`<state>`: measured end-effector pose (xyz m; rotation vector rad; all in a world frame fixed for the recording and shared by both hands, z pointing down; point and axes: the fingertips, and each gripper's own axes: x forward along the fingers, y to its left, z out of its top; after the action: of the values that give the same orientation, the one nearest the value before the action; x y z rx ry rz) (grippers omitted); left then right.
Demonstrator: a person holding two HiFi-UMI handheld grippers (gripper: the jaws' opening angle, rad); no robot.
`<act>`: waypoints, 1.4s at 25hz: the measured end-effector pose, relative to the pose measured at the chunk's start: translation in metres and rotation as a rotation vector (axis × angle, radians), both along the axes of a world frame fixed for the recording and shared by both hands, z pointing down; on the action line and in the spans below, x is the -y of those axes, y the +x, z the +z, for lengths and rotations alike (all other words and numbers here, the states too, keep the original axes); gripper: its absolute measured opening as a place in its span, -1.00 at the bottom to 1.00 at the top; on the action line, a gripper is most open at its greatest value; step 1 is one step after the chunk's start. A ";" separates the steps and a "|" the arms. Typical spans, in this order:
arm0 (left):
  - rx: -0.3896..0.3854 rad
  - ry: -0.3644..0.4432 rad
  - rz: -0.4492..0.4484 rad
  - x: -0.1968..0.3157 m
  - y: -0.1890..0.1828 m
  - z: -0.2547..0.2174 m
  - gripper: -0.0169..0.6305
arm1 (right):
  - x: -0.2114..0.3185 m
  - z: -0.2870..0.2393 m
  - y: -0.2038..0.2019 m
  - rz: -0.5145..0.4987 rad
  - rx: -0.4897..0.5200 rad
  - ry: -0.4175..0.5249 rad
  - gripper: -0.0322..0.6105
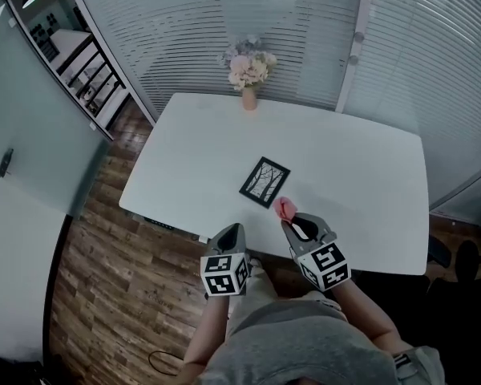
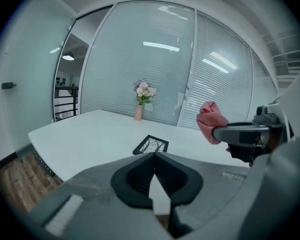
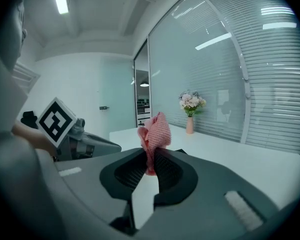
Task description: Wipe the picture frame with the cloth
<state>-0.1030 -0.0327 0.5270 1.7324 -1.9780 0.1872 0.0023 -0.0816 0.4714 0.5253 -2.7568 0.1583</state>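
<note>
A black picture frame point(image 1: 265, 182) with a tree drawing lies flat near the front middle of the white table point(image 1: 361, 159); it also shows in the left gripper view as the picture frame point(image 2: 151, 145). My right gripper point(image 1: 289, 219) is shut on a pink cloth point(image 1: 284, 208), which hangs bunched just right of the frame's near corner. The cloth point(image 3: 153, 135) stands up between the jaws in the right gripper view. My left gripper point(image 1: 234, 233) is shut and holds nothing, above the table's front edge. From it I see the cloth point(image 2: 210, 121) at the right.
A pink vase of flowers point(image 1: 248, 69) stands at the table's far edge. Glass walls with blinds point(image 1: 224, 30) run behind the table. Wooden floor point(image 1: 120, 271) lies to the left, and the person's torso is below the grippers.
</note>
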 end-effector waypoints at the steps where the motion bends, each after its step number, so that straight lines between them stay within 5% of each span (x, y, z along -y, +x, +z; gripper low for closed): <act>1: -0.002 -0.001 0.012 0.007 -0.007 0.000 -0.94 | 0.007 -0.001 -0.007 0.011 -0.002 0.002 -0.76; 16: -0.045 -0.073 0.205 0.084 -0.064 0.025 -0.94 | 0.082 0.010 -0.075 0.165 -0.068 -0.011 -0.76; 35: -0.086 -0.200 0.462 0.123 -0.064 0.074 -0.79 | 0.151 0.075 -0.110 0.273 -0.246 -0.026 -0.76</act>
<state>-0.1674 -0.1555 0.6014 1.9973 -1.4190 0.4428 -0.1079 -0.2328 0.5461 0.8529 -2.4334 0.1797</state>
